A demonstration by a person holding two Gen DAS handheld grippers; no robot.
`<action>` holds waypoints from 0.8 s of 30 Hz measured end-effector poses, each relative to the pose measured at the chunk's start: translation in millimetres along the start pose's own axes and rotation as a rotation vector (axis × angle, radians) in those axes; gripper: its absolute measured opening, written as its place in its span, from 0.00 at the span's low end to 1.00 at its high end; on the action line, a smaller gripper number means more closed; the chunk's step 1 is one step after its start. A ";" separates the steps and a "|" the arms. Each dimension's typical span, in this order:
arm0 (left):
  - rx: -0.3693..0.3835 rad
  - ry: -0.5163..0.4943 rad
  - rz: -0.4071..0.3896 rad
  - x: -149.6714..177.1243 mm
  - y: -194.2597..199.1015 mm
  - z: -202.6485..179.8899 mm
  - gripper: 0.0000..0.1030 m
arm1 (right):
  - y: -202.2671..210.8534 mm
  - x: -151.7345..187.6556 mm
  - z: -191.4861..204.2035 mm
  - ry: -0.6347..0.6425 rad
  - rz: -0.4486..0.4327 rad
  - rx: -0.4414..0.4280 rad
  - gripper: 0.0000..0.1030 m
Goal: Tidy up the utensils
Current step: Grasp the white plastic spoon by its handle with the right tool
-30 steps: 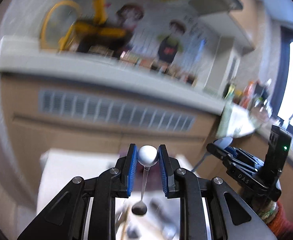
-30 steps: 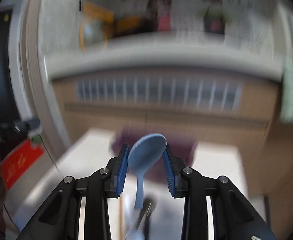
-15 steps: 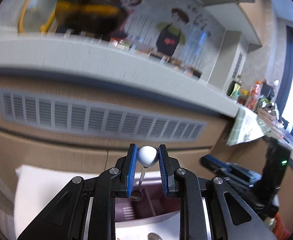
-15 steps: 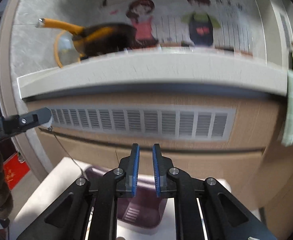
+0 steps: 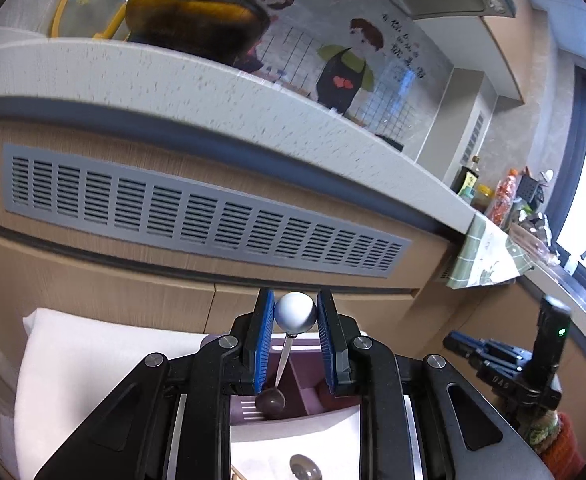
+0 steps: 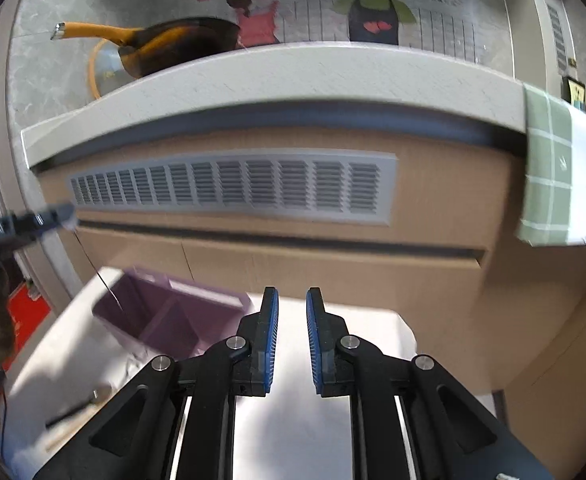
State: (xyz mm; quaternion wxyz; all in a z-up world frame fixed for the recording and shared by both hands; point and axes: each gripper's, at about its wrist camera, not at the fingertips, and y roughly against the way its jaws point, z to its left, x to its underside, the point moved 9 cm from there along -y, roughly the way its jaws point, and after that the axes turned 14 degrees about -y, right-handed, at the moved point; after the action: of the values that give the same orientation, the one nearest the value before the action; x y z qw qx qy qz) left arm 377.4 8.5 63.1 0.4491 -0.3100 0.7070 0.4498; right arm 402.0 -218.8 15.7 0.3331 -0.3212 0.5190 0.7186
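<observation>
Left hand-held gripper [image 5: 293, 322] clamped on a metal spoon [image 5: 289, 336] by its round end, handle hanging down over the purple organizer tray [image 5: 305, 396] just ahead and below. Right hand-held gripper [image 6: 292, 336] slightly apart, holding nothing. Judging progress: partway, spoon not dropped yet; another spoon [image 5: 305, 470] lies on the white surface [image 5: 93, 360] below the left gripper.

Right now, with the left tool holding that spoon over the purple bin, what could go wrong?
1. The left tool pinches the spoon only by its rounded end, so it may swing or slip out early.
2. The spoon hangs near a divider in the bin; released now, it might land astride it or in the wrong compartment.
3. The right tool is empty and close to the bin; the two could bump.
</observation>
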 end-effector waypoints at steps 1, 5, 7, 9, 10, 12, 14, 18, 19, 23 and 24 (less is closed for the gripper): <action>0.006 -0.004 -0.005 -1.7 3.6 -3.2 0.22 | 0.6 4.6 -6.4 -0.010 0.013 0.006 0.18; 0.014 -0.023 -0.007 -2.3 15.8 -13.5 0.22 | -2.2 39.1 -8.9 -0.025 0.123 -0.010 0.23; 0.014 -0.032 0.002 0.7 22.2 -17.1 0.22 | -1.1 60.1 0.8 -0.015 0.164 -0.035 0.24; 0.013 -0.041 0.007 6.2 29.7 -20.2 0.22 | -0.3 94.9 23.1 0.012 0.237 -0.083 0.25; 0.006 -0.048 0.009 10.4 34.9 -21.2 0.22 | -0.3 105.7 30.8 0.024 0.259 -0.099 0.25; -0.009 -0.061 0.014 17.9 42.4 -22.9 0.22 | -1.6 139.2 54.8 0.051 0.323 -0.134 0.25; -0.024 -0.072 0.025 27.9 50.8 -23.3 0.22 | -2.9 165.8 75.3 0.076 0.373 -0.174 0.25; -0.041 -0.072 0.056 51.2 65.1 -21.8 0.22 | -9.7 204.1 119.7 0.240 0.419 -0.207 0.25; -0.045 -0.064 0.066 58.8 69.4 -20.1 0.22 | -13.5 209.3 130.5 0.275 0.426 -0.220 0.25; -0.062 -0.020 0.097 83.5 84.3 -7.4 0.22 | -33.9 218.4 151.1 0.327 0.458 -0.231 0.23; -0.068 -0.008 0.105 88.0 87.2 -3.2 0.22 | -43.3 219.2 153.3 0.352 0.457 -0.206 0.22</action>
State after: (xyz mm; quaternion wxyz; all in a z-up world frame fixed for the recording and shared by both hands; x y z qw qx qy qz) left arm 267.2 37.7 14.5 0.4170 -0.2858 0.7047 0.4978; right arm 294.1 -29.4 -145.3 0.0334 -0.3479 0.5518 0.7572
